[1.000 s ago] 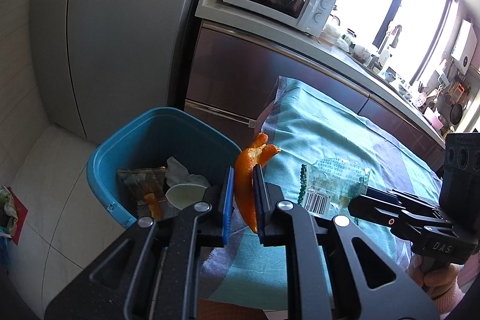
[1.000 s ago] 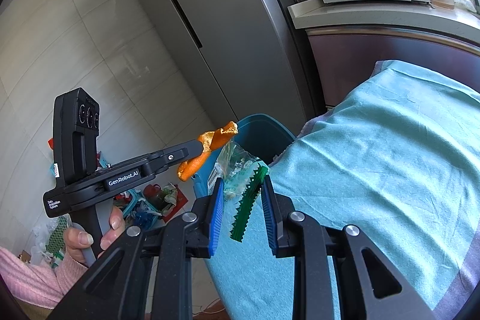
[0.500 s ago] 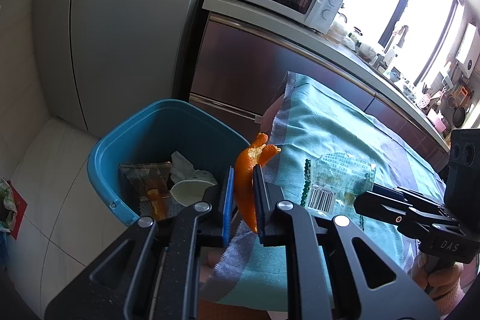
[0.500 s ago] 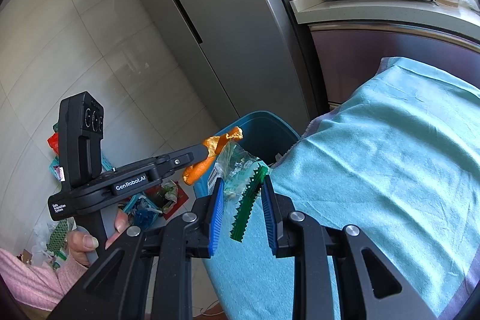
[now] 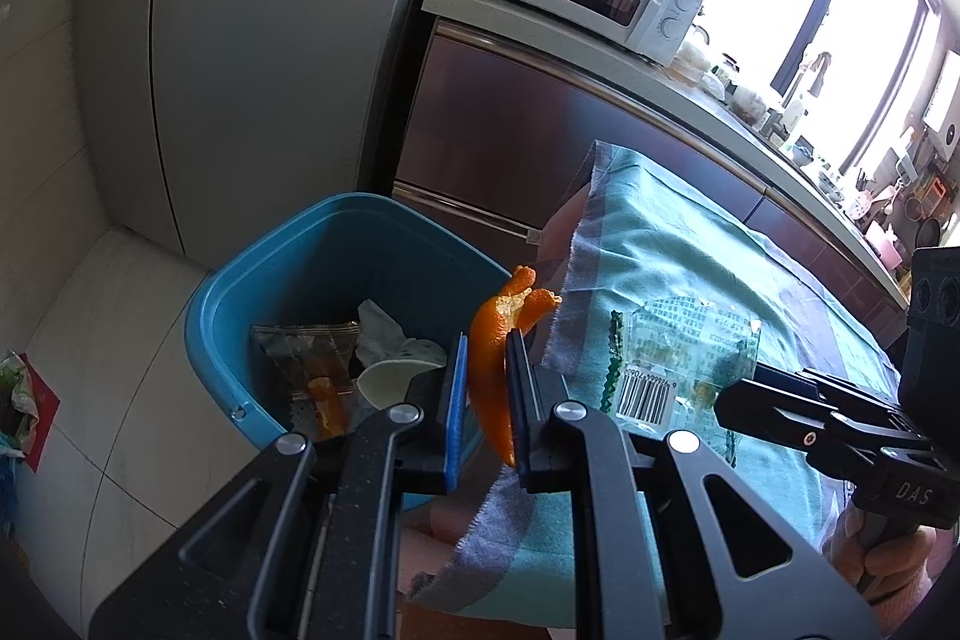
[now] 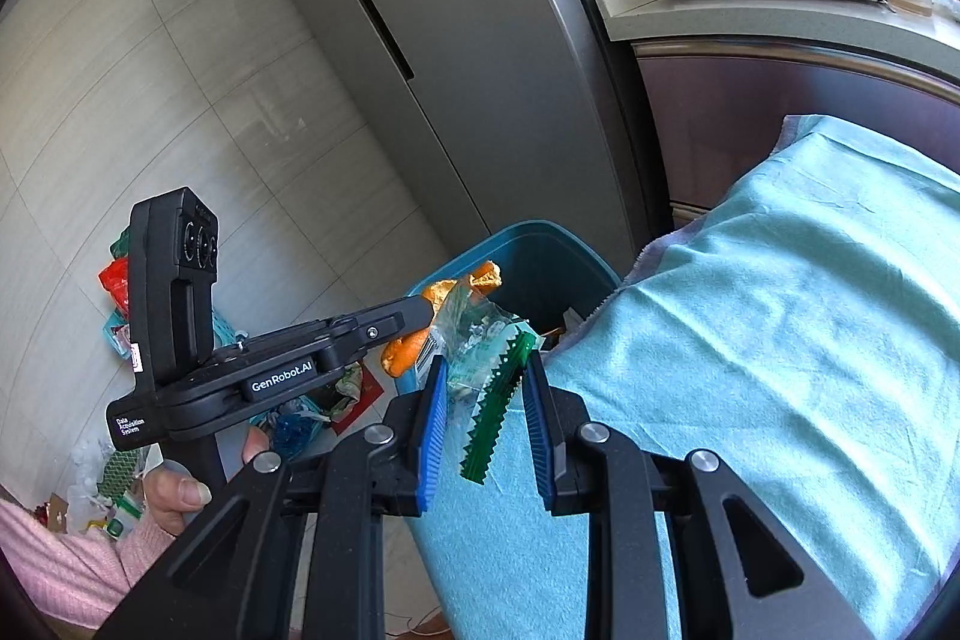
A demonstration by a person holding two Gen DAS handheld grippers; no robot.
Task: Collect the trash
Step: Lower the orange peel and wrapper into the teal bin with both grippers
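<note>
Since a second ago little is changing: both tools are staying over the table's corner, while the blue bin (image 5: 312,280) is sitting slightly higher in the left view. There are two grippers, one bin and two held scraps. The left gripper (image 5: 487,382) is pinching one orange peel (image 5: 493,340), its fingers nearly together, beside the bin's rim. The right gripper (image 6: 485,421) is standing narrowly apart around one clear wrapper (image 6: 480,340) with a green serrated edge, seemingly clamping it, over the teal cloth (image 6: 780,310).
</note>
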